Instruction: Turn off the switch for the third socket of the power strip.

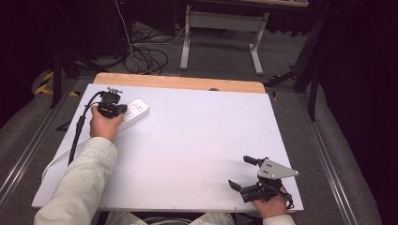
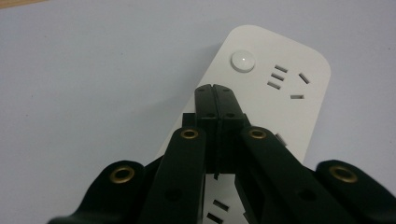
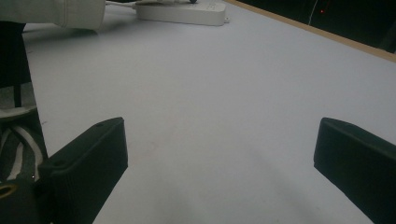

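Currently left hand-held gripper (image 2: 215, 95) clenched empty, poised over power strip (image 2: 280, 88), upper left of frame; right hand-held gripper (image 1: 248, 173) released, well apart.

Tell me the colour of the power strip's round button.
White, matching the power strip; the button shows best in the left gripper view.

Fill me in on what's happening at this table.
A person works with a hand-held gripper in each hand. The left hand-held gripper, jaws shut, hovers over a white power strip near the table's far left corner, close to its round button. The right hand-held gripper waits open near the front edge.
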